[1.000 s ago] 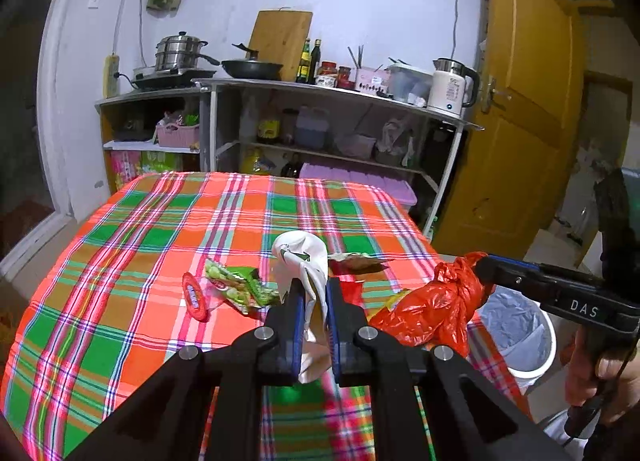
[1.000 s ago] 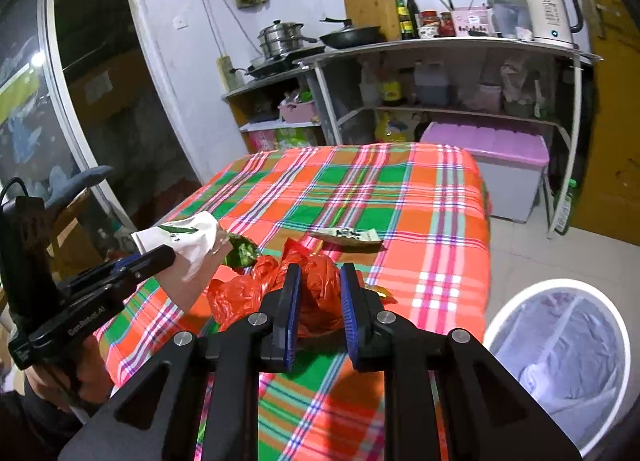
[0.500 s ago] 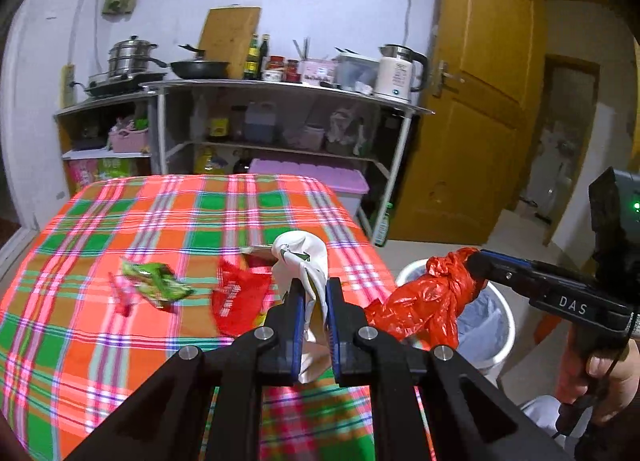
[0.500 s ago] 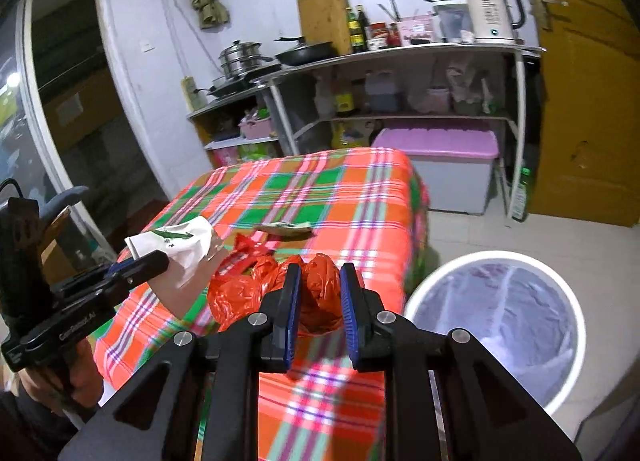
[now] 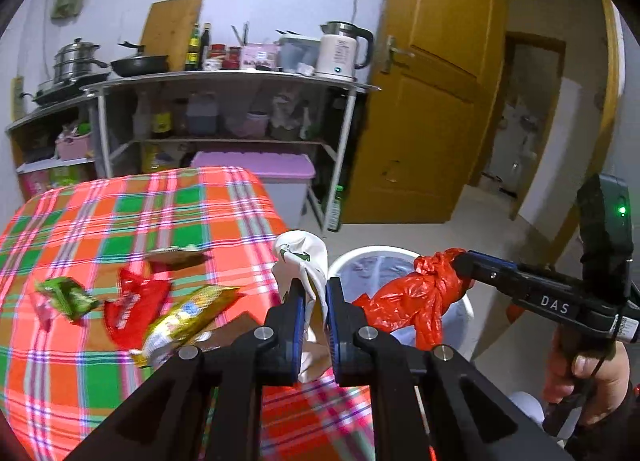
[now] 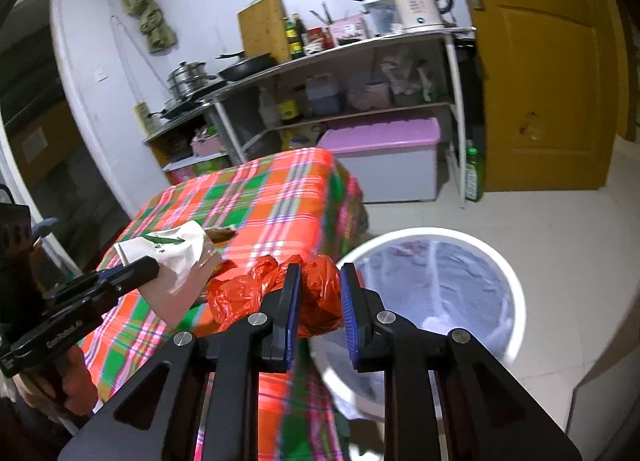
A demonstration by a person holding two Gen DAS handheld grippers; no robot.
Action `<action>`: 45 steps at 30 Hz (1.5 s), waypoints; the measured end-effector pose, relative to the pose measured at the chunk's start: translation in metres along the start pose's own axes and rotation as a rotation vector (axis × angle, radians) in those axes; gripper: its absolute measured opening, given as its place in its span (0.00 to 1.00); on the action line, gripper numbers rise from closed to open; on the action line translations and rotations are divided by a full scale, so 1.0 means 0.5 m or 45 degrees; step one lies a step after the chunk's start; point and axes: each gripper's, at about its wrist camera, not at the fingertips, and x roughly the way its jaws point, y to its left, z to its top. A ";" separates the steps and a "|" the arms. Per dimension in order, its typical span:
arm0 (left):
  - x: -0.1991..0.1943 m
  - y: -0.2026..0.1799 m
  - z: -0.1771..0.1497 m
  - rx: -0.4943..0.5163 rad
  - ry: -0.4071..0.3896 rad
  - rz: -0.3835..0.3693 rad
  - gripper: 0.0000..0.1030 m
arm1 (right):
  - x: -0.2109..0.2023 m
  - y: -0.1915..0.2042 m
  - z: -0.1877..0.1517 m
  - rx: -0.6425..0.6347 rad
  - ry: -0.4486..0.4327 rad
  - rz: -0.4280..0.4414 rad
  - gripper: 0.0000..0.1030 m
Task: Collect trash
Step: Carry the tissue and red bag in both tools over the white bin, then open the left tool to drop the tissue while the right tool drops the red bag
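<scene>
Both loads at table edge, bin at 3 o'clock.
Left gripper (image 5: 311,293) pinches the white wrapper (image 5: 306,257); right gripper (image 6: 319,285) clamps the red bag (image 6: 308,293) beside the white bin (image 6: 516,289); open floor beyond.

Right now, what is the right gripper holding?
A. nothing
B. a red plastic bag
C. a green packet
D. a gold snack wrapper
B: the right gripper is clamped on the crumpled red bag, held near the bin; the gold wrapper and green packet lie on the table.
</scene>
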 end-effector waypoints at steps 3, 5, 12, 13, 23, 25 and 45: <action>0.025 -0.025 0.000 0.015 0.022 -0.032 0.10 | -0.002 -0.036 -0.006 0.035 0.003 -0.032 0.19; 0.044 -0.044 -0.001 0.026 0.039 -0.056 0.10 | -0.003 -0.055 -0.010 0.055 0.007 -0.051 0.19; 0.098 -0.093 -0.008 0.059 0.092 -0.113 0.10 | 0.007 -0.116 -0.026 0.112 0.034 -0.095 0.19; 0.105 -0.099 -0.010 0.064 0.098 -0.120 0.10 | 0.010 -0.122 -0.026 0.117 0.039 -0.098 0.19; 0.177 -0.132 -0.028 0.086 0.199 -0.160 0.13 | 0.042 -0.171 -0.055 0.166 0.103 -0.131 0.20; 0.194 -0.134 -0.033 0.085 0.227 -0.161 0.14 | 0.048 -0.179 -0.061 0.171 0.117 -0.140 0.20; 0.249 -0.140 -0.052 0.056 0.333 -0.184 0.32 | 0.063 -0.199 -0.087 0.170 0.175 -0.159 0.32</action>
